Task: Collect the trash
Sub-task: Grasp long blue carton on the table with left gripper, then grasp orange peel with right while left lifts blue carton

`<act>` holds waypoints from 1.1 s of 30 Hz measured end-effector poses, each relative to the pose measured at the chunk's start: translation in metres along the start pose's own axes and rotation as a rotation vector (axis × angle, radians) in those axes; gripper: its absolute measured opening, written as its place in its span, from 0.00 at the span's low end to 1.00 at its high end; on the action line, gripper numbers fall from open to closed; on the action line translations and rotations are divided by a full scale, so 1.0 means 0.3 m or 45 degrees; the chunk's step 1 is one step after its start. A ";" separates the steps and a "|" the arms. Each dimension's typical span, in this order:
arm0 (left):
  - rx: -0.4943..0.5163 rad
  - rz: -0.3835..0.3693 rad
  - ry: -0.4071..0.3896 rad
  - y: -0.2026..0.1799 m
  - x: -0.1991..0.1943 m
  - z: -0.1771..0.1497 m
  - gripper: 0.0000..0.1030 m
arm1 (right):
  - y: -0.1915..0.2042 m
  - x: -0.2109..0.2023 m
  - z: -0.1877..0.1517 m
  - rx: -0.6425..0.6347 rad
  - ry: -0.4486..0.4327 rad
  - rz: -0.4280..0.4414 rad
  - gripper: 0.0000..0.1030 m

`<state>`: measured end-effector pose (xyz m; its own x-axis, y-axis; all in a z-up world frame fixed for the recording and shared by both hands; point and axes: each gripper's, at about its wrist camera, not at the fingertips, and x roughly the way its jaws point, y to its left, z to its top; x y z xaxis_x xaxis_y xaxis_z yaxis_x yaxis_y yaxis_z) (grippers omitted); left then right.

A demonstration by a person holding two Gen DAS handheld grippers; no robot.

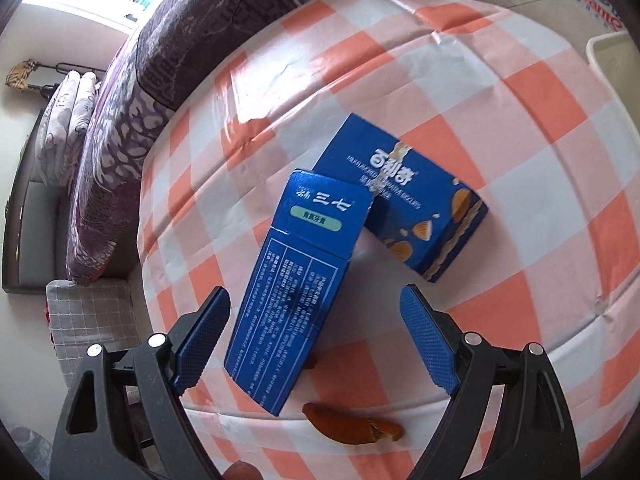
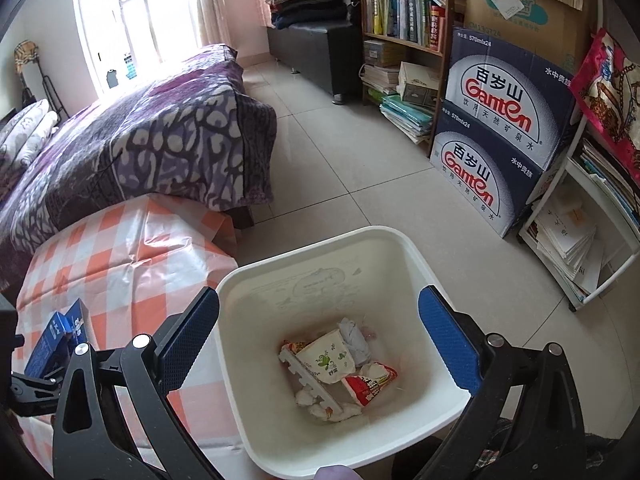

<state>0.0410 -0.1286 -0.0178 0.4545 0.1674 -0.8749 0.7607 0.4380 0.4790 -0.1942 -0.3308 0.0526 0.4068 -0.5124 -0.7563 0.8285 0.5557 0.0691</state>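
In the left wrist view a blue toothpaste box (image 1: 296, 280) lies on the checked tablecloth (image 1: 480, 128), its far end against a blue biscuit box (image 1: 404, 196). My left gripper (image 1: 316, 308) is open, its jaws on either side of the toothpaste box without touching it. An orange peel (image 1: 352, 422) lies near the table's front edge. In the right wrist view my right gripper (image 2: 320, 316) is open and empty above a white trash bin (image 2: 280, 280) that holds a paper cup (image 2: 326, 356), a red wrapper (image 2: 370, 384) and crumpled tissues. Both blue boxes (image 2: 56, 336) show at far left.
A bed with a purple patterned cover (image 2: 140, 140) stands behind the table. Stacked water cartons (image 2: 500, 128), a bookshelf (image 2: 404, 12) and a white rack of papers (image 2: 580, 232) line the right side. Tiled floor (image 2: 340, 160) lies between. The bin's rim also shows in the left wrist view (image 1: 612, 52).
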 end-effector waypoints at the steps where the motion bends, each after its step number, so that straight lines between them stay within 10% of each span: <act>1: -0.004 -0.022 0.011 0.018 0.027 -0.008 0.82 | 0.028 0.002 -0.007 -0.028 0.003 0.013 0.93; 4: -0.054 -0.081 0.023 0.069 0.090 -0.030 0.82 | 0.105 0.008 -0.029 -0.106 0.021 0.052 0.93; 12: -0.531 -0.371 -0.033 0.324 0.176 -0.173 0.44 | 0.375 -0.033 -0.140 -0.462 0.067 0.364 0.93; 25: -1.382 -0.284 -0.250 0.751 0.040 -0.611 0.21 | 0.889 -0.144 -0.512 -1.056 0.276 0.831 0.91; 29: -1.510 -0.295 -0.411 0.819 -0.081 -0.719 0.21 | 0.979 -0.155 -0.584 -1.110 0.316 0.856 0.74; 33: -1.636 -0.356 -0.485 0.839 -0.134 -0.804 0.21 | 1.047 -0.131 -0.633 -1.148 0.373 0.819 0.27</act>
<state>0.1026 0.1879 0.1206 0.6149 -0.2210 -0.7570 -0.0198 0.9553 -0.2950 -0.0230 -0.0118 -0.0193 0.4517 0.1431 -0.8806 -0.1259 0.9874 0.0959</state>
